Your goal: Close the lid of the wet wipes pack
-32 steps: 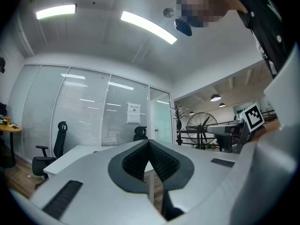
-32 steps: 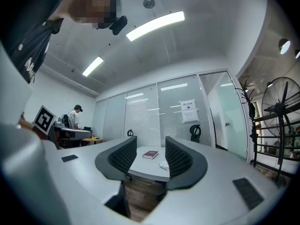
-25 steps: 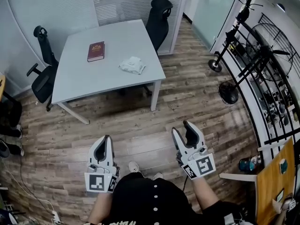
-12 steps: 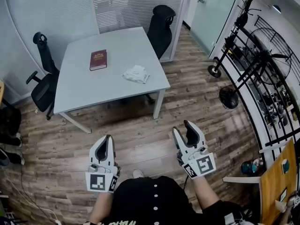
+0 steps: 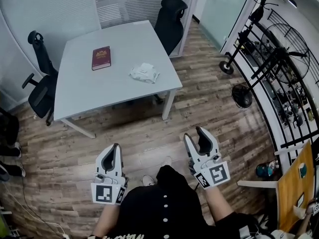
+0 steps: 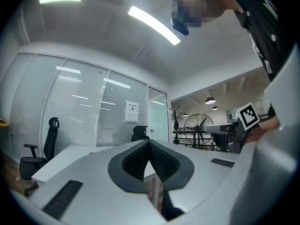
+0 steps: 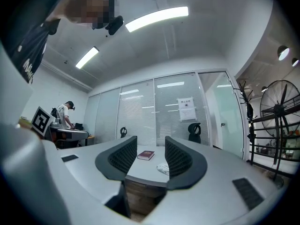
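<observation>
Wipes pack lay on the table beside the book. I was well short of the table, so I held both empty: left gripper clenched, right gripper spread ready.

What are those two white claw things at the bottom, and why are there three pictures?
They are grabbing tools, one in each hand of a person. The big picture comes from a camera on the person's head, looking down. The left gripper has its jaws together, and the right gripper has them apart. Both hold nothing. The other two pictures come from small cameras riding on each gripper, looking along its jaws. Ahead stands a grey table with a red book and a white wipes pack lying on it. The grippers are well short of the table.
</observation>
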The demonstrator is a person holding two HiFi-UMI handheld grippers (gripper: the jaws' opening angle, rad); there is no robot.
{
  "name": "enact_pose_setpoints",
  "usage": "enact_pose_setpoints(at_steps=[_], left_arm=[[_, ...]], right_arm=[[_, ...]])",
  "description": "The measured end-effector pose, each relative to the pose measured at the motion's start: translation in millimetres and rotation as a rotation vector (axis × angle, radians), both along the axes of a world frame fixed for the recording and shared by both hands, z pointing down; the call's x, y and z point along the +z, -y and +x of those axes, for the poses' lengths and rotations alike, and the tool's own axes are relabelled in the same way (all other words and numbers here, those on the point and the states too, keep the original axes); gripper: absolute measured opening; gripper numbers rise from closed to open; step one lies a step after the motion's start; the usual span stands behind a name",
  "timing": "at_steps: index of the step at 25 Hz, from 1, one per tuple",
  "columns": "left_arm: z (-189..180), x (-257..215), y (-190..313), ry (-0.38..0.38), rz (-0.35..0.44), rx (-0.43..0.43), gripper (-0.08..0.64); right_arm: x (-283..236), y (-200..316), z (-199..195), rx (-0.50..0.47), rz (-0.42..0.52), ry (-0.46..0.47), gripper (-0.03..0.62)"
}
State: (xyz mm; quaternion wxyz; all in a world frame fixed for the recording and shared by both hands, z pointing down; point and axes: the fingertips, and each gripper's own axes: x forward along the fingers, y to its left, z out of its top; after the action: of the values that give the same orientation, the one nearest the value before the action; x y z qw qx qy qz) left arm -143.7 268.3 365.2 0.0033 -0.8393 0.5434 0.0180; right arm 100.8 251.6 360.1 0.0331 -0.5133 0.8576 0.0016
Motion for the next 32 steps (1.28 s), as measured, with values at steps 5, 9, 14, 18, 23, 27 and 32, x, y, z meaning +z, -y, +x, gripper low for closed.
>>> enact_pose_setpoints(at_steps=[5, 9, 14, 18, 23, 27, 32], left_arm=[[5, 1, 13, 0.005, 0.006, 0.008, 0.008], [5, 2, 31, 0.004, -0.005, -0.01, 0.008], [7, -2, 58, 0.004, -0.002, -0.023, 0.008], [12, -3, 78, 0.002, 0.001, -0.028, 0.008], [19, -5, 103, 0.006, 0.003, -0.034, 0.008], [22, -9, 124, 0.013, 0.011, -0.04, 0.008], [26, -14, 146, 0.02, 0.017, -0.054, 0.008]], right_arm=[[2, 17, -1, -0.002, -0.001, 0.007, 0.186], [-2, 38, -1, -0.014, 0.007, 0.006, 0.186], [-3, 66, -1, -0.035, 0.002, -0.006, 0.186], [-2, 89, 2, -0.046, 0.001, -0.011, 0.186], [-3, 116, 7, -0.057, 0.003, -0.007, 0.186], [-5, 138, 10, -0.064, 0.009, -0.004, 0.186], [-7, 163, 14, -0.078, 0.011, 0.004, 0.186]])
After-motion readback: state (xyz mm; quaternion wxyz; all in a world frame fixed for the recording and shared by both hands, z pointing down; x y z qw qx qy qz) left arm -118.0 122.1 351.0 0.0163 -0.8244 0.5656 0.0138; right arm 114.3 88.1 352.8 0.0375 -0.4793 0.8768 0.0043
